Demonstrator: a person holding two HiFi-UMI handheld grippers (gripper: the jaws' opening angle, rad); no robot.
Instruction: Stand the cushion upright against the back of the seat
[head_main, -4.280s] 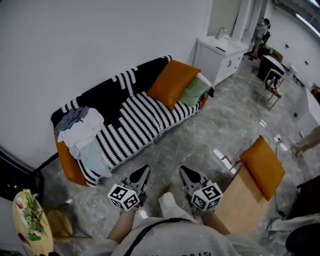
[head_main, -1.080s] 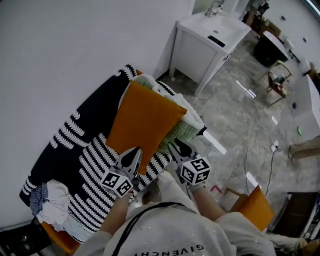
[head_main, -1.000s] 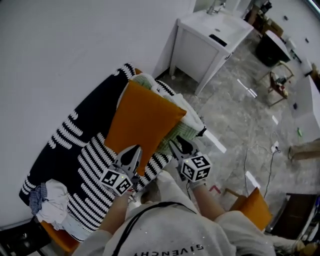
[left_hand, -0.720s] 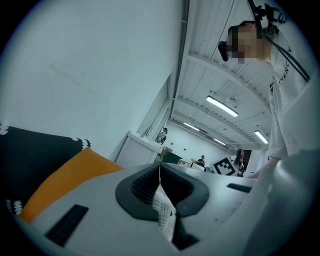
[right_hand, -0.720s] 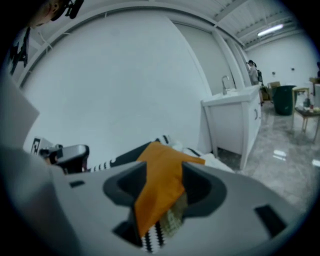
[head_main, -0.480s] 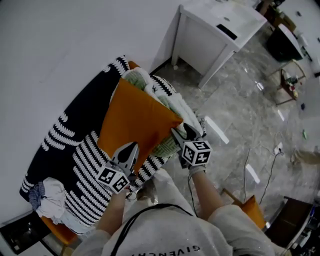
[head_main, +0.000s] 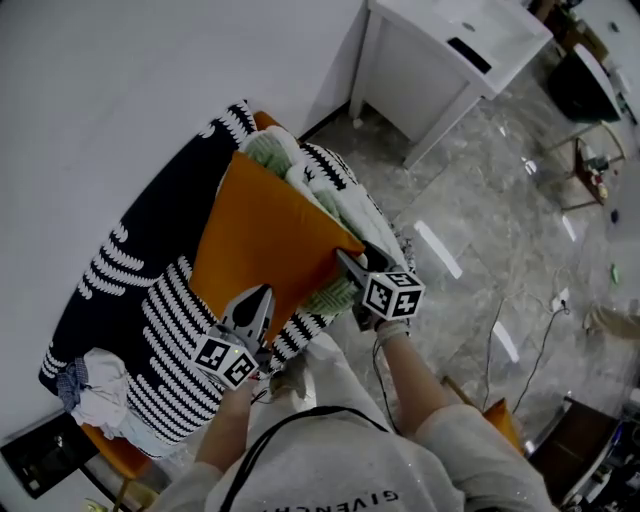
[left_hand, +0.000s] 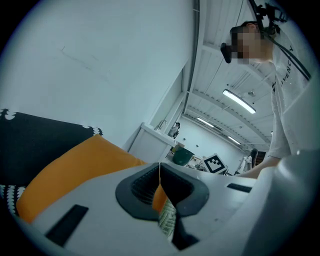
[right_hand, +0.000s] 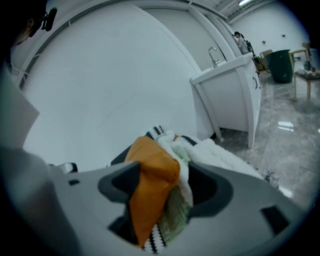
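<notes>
On the striped sofa (head_main: 140, 300), the orange cushion (head_main: 265, 235) lies across the seat beside heaped blankets (head_main: 335, 205). The right gripper (head_main: 352, 262) has just been opening its jaws, which stand wide around the cushion's corner without pressing. The left gripper (head_main: 257, 298) is closed on nothing near the lower edge. This looks like the grasp stage: next, clamp that corner and tip the cushion upright against the back.

- A home-like set in a big hall.
- Sofa (head_main: 140, 250) and white sink cabinet (head_main: 440, 60) along one wall (head_main: 120, 90).
- Glossy stone floor (head_main: 500, 230), strip lights (left_hand: 240, 101) overhead.
</notes>
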